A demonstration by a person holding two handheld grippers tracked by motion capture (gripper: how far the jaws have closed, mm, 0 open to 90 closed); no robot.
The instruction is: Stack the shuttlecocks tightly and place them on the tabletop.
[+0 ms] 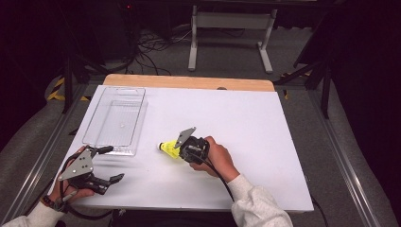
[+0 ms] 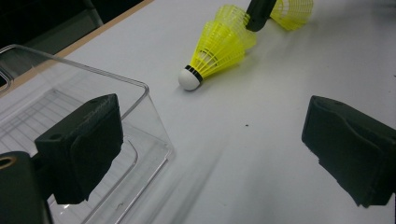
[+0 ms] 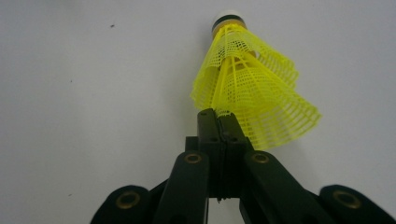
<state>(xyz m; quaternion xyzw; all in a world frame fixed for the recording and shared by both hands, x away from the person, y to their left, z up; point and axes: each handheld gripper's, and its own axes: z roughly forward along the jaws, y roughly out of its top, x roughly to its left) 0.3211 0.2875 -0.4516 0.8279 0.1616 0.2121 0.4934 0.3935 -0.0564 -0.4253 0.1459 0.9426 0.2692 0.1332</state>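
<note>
Two yellow plastic shuttlecocks (image 1: 168, 149) lie nested on the white tabletop, white cork tip pointing left towards the bin. My right gripper (image 1: 178, 150) is shut on the rim of the outer skirt (image 3: 252, 93), its jaws (image 3: 218, 114) pressed together on the mesh. From the left gripper view the nested shuttlecocks (image 2: 217, 46) lie ahead, and a black jaw of the right gripper (image 2: 258, 14) bites the skirt. My left gripper (image 1: 111, 164) rests open at the table's near left corner, with nothing between its fingers (image 2: 79, 149).
A clear plastic bin (image 1: 143, 113) with nothing in it stands at the left of the table, its near corner (image 2: 140, 86) just ahead of my left gripper. The white board (image 1: 246, 118) ends in a wooden strip (image 1: 189, 81) at the back. Cables and a stand lie on the floor beyond.
</note>
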